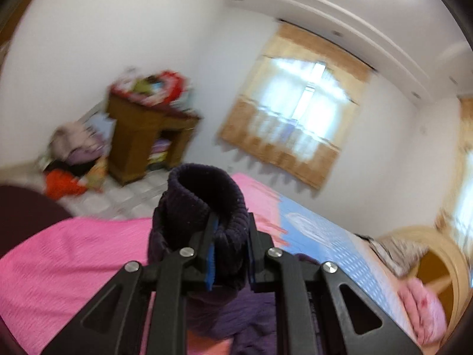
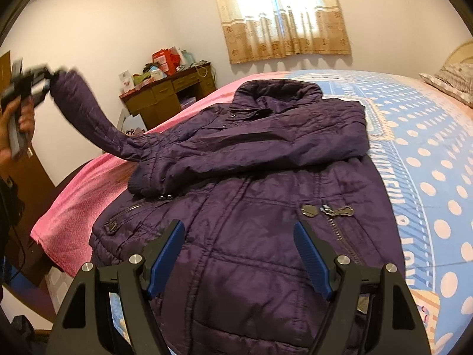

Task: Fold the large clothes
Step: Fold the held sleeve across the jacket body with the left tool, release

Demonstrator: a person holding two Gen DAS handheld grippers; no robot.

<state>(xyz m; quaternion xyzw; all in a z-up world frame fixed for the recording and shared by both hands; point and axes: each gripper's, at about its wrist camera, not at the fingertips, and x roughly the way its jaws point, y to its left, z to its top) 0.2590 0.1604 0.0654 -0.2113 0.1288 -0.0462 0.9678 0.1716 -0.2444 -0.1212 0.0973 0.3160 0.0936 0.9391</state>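
Observation:
A dark purple quilted jacket lies front up on the bed, collar toward the window, its right sleeve folded across the chest. My left gripper is shut on the knitted cuff of the other sleeve and holds it raised to the left of the bed; it also shows in the right wrist view. My right gripper is open and empty, hovering over the jacket's lower front, near the zipper.
The bed has a pink blanket on its left side and a blue polka-dot cover on its right. A wooden desk with clutter stands by the wall. Pillows lie at the headboard. A curtained window is behind.

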